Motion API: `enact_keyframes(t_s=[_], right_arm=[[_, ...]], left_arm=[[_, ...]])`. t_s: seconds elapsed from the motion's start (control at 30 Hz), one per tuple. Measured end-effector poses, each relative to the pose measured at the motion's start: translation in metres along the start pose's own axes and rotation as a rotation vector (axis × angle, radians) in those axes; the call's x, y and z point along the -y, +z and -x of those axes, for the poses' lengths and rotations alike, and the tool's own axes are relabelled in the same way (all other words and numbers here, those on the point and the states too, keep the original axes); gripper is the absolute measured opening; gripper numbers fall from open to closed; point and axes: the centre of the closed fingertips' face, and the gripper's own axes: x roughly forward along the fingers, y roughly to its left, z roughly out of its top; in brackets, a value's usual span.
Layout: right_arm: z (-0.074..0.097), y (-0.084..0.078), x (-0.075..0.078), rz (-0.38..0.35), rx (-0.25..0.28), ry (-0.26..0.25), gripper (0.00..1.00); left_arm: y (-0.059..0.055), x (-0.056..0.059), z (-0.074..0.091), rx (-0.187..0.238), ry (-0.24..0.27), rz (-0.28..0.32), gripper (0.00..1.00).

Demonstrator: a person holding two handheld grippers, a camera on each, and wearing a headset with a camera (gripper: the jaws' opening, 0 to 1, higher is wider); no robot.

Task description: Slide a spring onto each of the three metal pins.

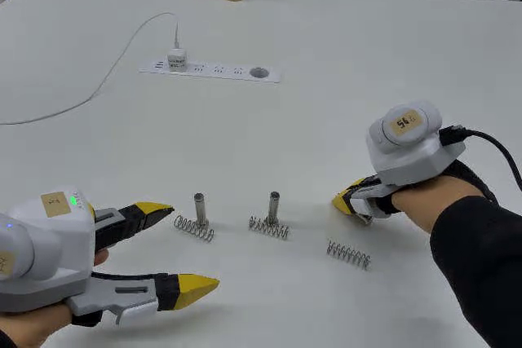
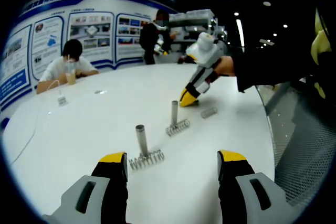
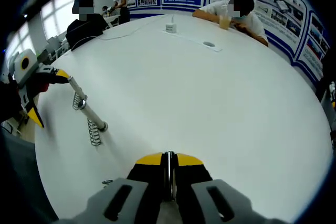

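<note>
The white bench [image 1: 326, 120] carries two upright grey metal pins toward its near edge, standing apart from each other: the left pin [image 1: 199, 208] and the right pin [image 1: 274, 205]. A coiled steel-wire spring lies on its side at the foot of each. The first spring [image 1: 194, 228] touches the left pin, and the second spring [image 1: 269, 228] touches the right pin. Neither spring is on its pin. A third spring [image 1: 348, 254] lies loose on the bench to the right of the right pin.

The grey, yellow-tipped left gripper [image 1: 190, 246] sits near the left pin with its jaws spread wide, holding nothing.

The matching right gripper [image 1: 347, 201] has its tips down at the bench surface near the third spring. Its jaws are closed together. Whether they grip anything cannot be told.
</note>
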Motion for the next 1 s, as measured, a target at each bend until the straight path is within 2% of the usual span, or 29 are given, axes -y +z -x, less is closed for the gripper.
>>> enact_keyframes(t_s=[0.27, 0.57, 1.0], right_arm=[[-0.001, 0.003, 0.001, -0.015, 0.02, -0.004, 0.09], [0.018, 0.019, -0.011, -0.024, 0.077, 0.017, 0.09], [0.039, 0.022, -0.022, -0.023, 0.127, 0.017, 0.09]], left_arm=[[0.004, 0.003, -0.002, 0.006, -0.007, -0.008, 0.71], [0.004, -0.001, 0.003, 0.01, 0.008, -0.005, 0.7], [0.006, 0.001, 0.002, 0.012, 0.001, -0.017, 0.71]])
